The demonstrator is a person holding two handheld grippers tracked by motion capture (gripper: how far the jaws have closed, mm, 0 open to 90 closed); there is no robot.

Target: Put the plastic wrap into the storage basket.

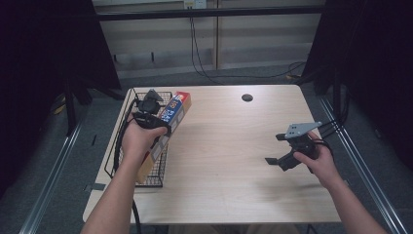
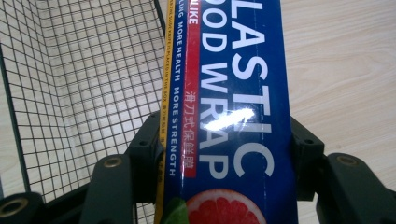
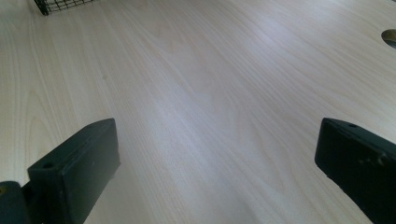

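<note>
While the pale wood-grain table [image 1: 229, 146] carries little else, a black wire basket [image 1: 157, 176] sits along its left edge, its walls and floor a fine square mesh with the table showing through. A long plastic wrap box [image 1: 165, 127] lies slanted across the basket's right rim, its far end jutting over the table and its near end lower in the basket. Seen from the left gripper view, the box [image 2: 233, 107] is glossy blue card with large white lettering, a red strip, a yellow edge and a grapefruit picture (a glare streak crosses the print). The left gripper [image 1: 148, 113] clamps the box across its width, one black jaw pressed to each long side. Well apart at the table's right, the right gripper [image 1: 277, 149] hovers low with jaws spread wide, holding nothing. A small dark round hole [image 1: 247, 97] marks the table's far side.
</note>
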